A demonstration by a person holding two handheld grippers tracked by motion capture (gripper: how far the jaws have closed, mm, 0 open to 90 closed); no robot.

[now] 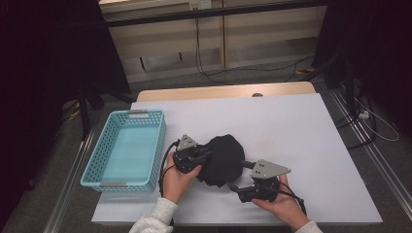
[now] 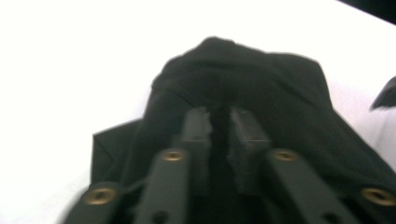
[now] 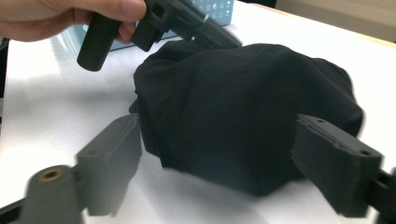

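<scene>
Left tool, held at the left of the high view, points rightward into the near-left edge of the black cloth bundle; in the left gripper view its jaws stand close together with a dark fold of the cloth between them, though the blur and the black-on-black leave it uncertain whether the pads actually press on that fold. Bundle: a crumpled, rounded heap lying on the white worktop, just right of the light-blue perforated basket and apart from it; its longer spread runs roughly from the left tool toward the right one. Right tool, at the lower right of the bundle, points leftward and slightly away from the person; in the right gripper view its jaws are spread wide, one on each side of the bundle's near end, with visible gaps to the cloth, so nothing is gripped there. Governing relation: the cloth lies straight ahead between the right tool's jaws, so a short advance and a closing would probably secure that end, while the basket lies beyond the left hand.
</scene>
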